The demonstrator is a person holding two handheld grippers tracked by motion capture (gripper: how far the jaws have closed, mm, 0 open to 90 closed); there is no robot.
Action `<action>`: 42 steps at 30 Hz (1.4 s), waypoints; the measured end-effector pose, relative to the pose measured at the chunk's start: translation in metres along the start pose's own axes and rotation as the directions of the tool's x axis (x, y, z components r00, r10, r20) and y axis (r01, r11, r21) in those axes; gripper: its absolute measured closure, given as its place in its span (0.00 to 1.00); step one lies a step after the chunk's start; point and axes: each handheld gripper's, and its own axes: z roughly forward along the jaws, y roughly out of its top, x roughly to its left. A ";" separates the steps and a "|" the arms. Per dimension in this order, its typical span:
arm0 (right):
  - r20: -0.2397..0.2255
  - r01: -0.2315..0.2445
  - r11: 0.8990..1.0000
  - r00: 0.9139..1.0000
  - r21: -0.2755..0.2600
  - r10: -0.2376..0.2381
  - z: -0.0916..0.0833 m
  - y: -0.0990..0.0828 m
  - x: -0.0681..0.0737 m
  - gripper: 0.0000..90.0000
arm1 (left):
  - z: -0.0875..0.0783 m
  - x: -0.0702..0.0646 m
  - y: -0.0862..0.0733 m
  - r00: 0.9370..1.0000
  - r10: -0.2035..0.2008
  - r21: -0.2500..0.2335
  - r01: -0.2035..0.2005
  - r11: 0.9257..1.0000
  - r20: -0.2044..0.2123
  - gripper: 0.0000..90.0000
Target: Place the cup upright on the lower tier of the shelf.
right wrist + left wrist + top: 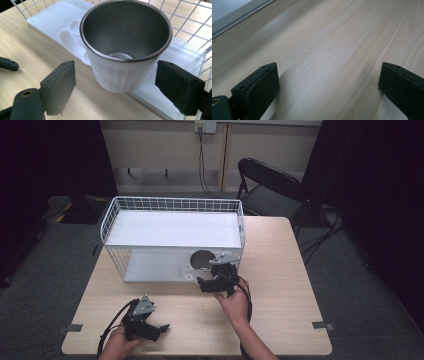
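A light wooden table [280, 320] seen from above, with a white wire rack [172, 237] standing on its far half. Nearest the viewer, well in front of the rack's left end, the left gripper [159, 327] rests low on the tabletop in a person's hand; in its own view its jaws stand wide apart over bare wood [329, 50], holding nothing. Closer to the rack, at the front right corner, the right gripper [206, 283] is held by the person's right hand [234, 304]. Its jaws are also spread wide, one on each side of a white mug [120, 52] with a metal lining, not touching it. The mug stands upright at the rack's open front, on the edge of the lower shelf [175, 52], handle turned to the left. Wire mesh [192, 22] rises just behind and right of it. Beyond the rack, past the table's far right corner, stands a black folding chair [267, 185].
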 end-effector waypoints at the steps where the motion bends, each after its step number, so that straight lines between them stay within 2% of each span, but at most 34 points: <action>1: -0.003 -0.002 1.000 1.000 0.002 0.002 0.001 0.000 0.000 0.17 | 0.000 0.000 0.000 1.000 0.000 0.000 0.000 1.000 0.000 0.03; 10: 0.039 -0.018 1.000 0.999 0.011 0.017 0.013 -0.003 0.000 0.19 | 0.000 0.000 0.000 1.000 0.000 0.000 0.000 1.000 0.000 0.03; 14: 0.056 -0.045 0.999 0.997 0.003 0.045 0.018 -0.004 0.000 0.21 | 0.000 0.000 0.000 1.000 0.001 0.000 -0.001 1.000 0.000 0.03; 20: 0.084 -0.034 0.999 0.996 -0.009 0.035 0.022 -0.004 0.003 0.23 | 0.000 0.000 0.000 1.000 -0.002 -0.001 0.002 1.000 0.000 0.03; 26: 0.095 -0.045 0.999 0.994 -0.009 0.045 0.026 -0.006 0.004 0.25 | 0.000 0.000 0.000 1.000 -0.001 -0.001 0.001 1.000 0.000 0.03; 30: 0.096 -0.056 0.998 0.994 -0.010 0.057 0.026 -0.006 0.003 0.35 | 0.000 0.000 0.000 1.000 0.001 0.000 -0.001 1.000 0.000 0.03; 38: 0.110 -0.050 0.999 0.993 -0.012 0.051 0.030 -0.004 0.005 0.38 | 0.000 0.000 0.000 1.000 0.001 0.001 -0.001 1.000 0.001 0.03; 41: 0.106 -0.049 0.999 0.993 -0.017 0.050 0.031 -0.004 0.004 0.49 | 0.000 0.000 0.000 1.000 0.001 0.001 -0.001 1.000 0.001 0.03; 42: 0.106 -0.049 0.999 0.993 -0.020 0.051 0.032 -0.003 0.004 0.48 | 0.000 0.000 0.000 1.000 0.001 0.001 -0.001 1.000 0.001 0.03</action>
